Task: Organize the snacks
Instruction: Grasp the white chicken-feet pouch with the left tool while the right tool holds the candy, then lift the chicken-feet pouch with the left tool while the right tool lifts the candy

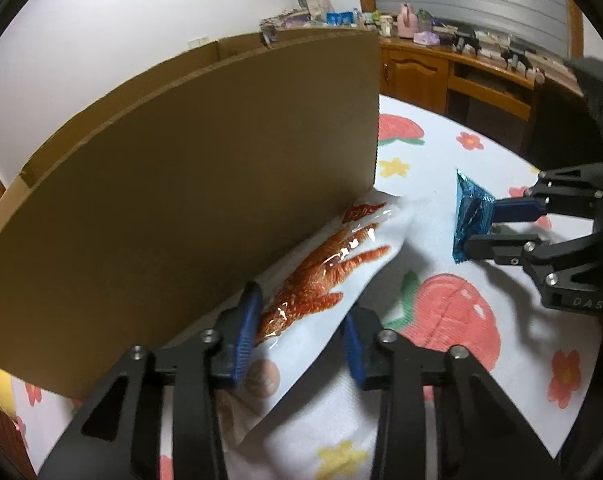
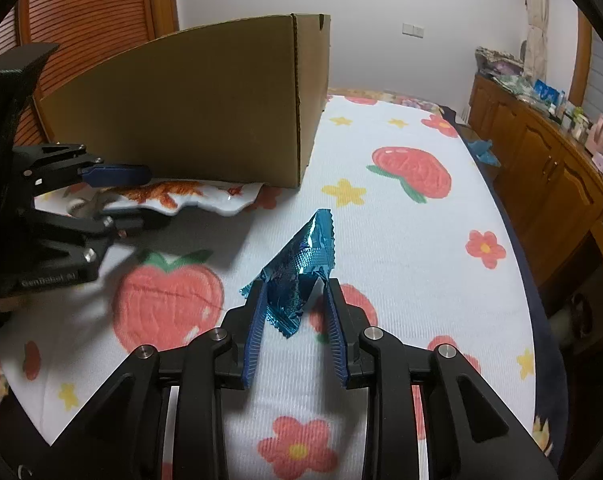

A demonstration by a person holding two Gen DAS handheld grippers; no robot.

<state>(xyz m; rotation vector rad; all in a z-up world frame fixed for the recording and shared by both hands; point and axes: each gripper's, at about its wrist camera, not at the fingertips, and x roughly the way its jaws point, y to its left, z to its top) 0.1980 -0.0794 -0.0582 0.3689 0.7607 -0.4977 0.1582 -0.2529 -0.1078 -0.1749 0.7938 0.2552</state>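
Close against the cardboard box (image 2: 205,108), a white snack bag (image 1: 321,280) is lying on the strawberry-print cloth (image 2: 401,240), bracketed by the left gripper (image 1: 301,320), its pads seemingly pressing the bag's edges. Nearby, a blue wrapper (image 2: 297,276) is being pinched by the down-tilted right gripper (image 2: 293,320). Box contents cannot be told.

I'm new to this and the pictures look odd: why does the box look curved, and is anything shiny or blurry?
Left wrist view: the fisheye lens bows the cardboard box, and glare streaks the white snack packet. Right wrist view: the blue foil packet glints, and the left gripper casts a soft shadow on the cloth; black corners frame both views.
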